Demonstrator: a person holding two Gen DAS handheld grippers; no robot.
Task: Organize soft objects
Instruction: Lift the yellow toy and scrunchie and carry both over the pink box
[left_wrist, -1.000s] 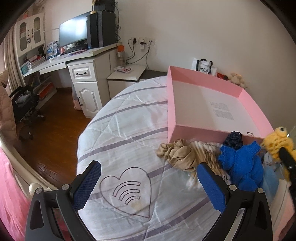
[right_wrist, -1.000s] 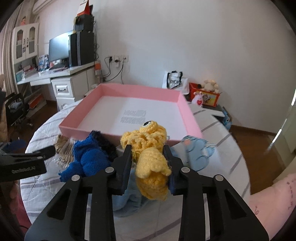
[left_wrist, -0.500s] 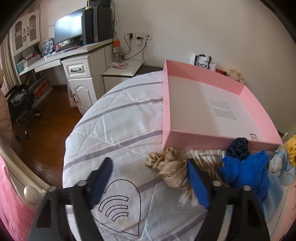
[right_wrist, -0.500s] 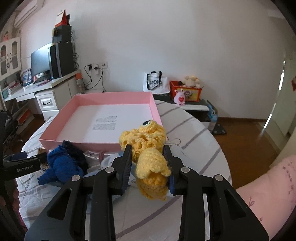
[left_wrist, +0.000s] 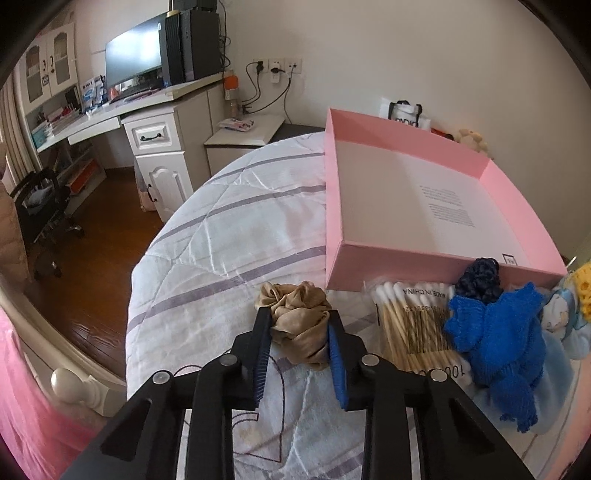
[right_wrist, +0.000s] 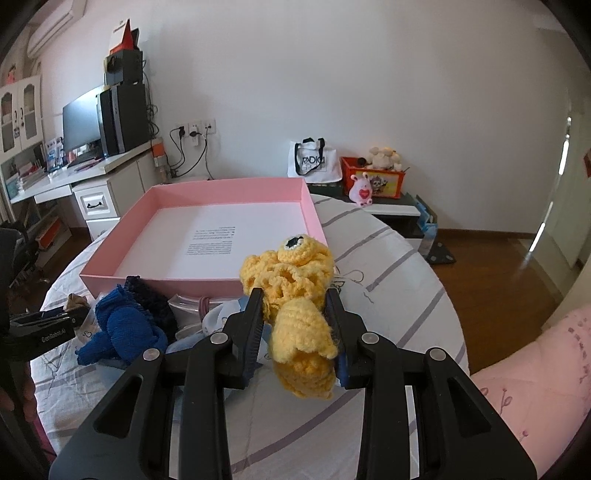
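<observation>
Bed (left_wrist: 229, 236) w/ striped white quilt carries everything; no worktop here.

Pink box (left_wrist: 517, 206): open, shallow, nothing in it yet, printed white floor. Stiff card walls, prob. light; it sits at the far side of the pile, so soft items likely go in there.

Blue knit piece (left_wrist: 498, 343): biggest soft item, lying on the quilt near the box's front wall, partly over the cotton-swab pack (left_wrist: 410, 332). Floppy, stretchy, light; best pinched at a thick bunched fold, not a loose edge, or it'll trail and drag the swabs.

Yellow crochet toy (right_wrist: 295, 291): clamped in the right gripper (right_wrist: 295, 317), narrow hold across its lower half, eye end sticking up past the tips, held above the bed near the box's near right corner. Squashy, light, grippy yarn; unlikely to slip, but open stitches could snag on pads at release.

Tan fabric scrunchie (left_wrist: 299, 317): on the quilt just left of the swab pack, close to the box's front corner. Left gripper (left_wrist: 297, 325) is squeezed in on it, pads pressing both sides, fabric bulging between. Silky-looking, so prob. slippery; very light, compresses a lot. Grip through the bunched middle looks right; a hold on one ruffle could slide out.

Dark navy knit bit (left_wrist: 480, 280): smallest, against the box wall behind the blue piece; soft, light, pinch from top.
</observation>
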